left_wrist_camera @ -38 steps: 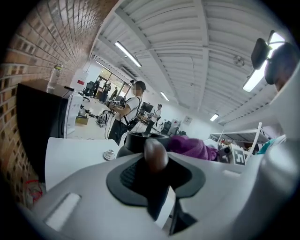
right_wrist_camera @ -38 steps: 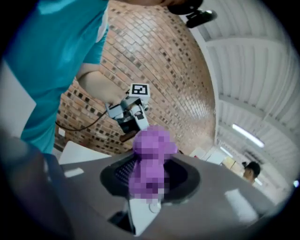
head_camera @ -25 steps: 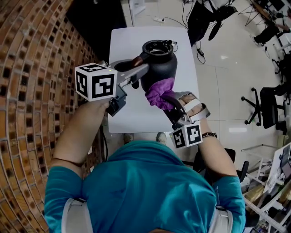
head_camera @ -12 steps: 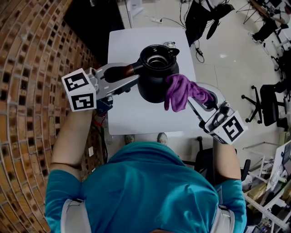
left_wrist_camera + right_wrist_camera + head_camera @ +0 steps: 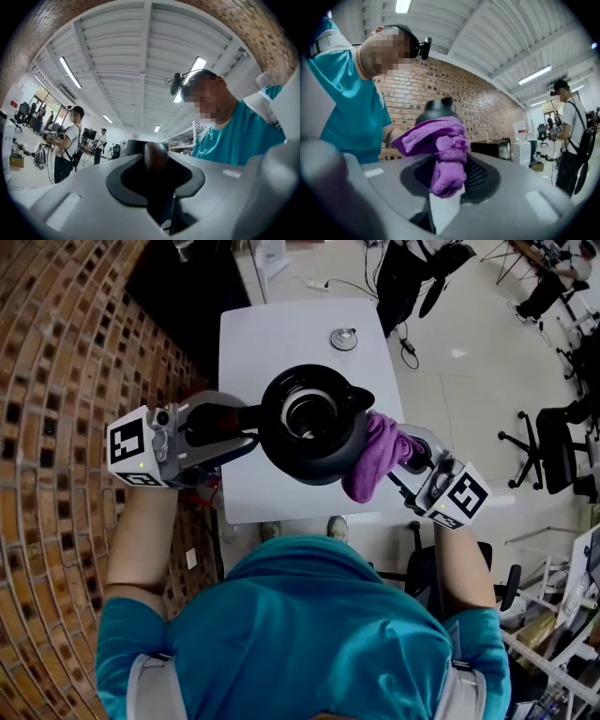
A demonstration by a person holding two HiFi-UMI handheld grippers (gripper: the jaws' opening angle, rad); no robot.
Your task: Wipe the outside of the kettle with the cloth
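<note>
Clamping the handle [image 5: 220,418] in the left tongs [image 5: 228,424], jaws closed round it; pinching a wad of cloth [image 5: 375,461] in the right tongs [image 5: 409,458], jaws shut on the fabric.

Holding the kettle [image 5: 323,454] between the two, apparently lifted over the near edge of the table [image 5: 281,334], mouth up toward the head camera; carrying the handle out to the left, spout to the right.

Pressing cloth against the right flank, touching; finding the kettle wall straight ahead of the right tongs, just past the wad.

Judging the right hand nearer the surface to be wiped; probably sliding round the curve next while turning the body with the left.

Holding both forearms raised, elbows bent, tongs pointed inward at each other, roughly level.
</note>
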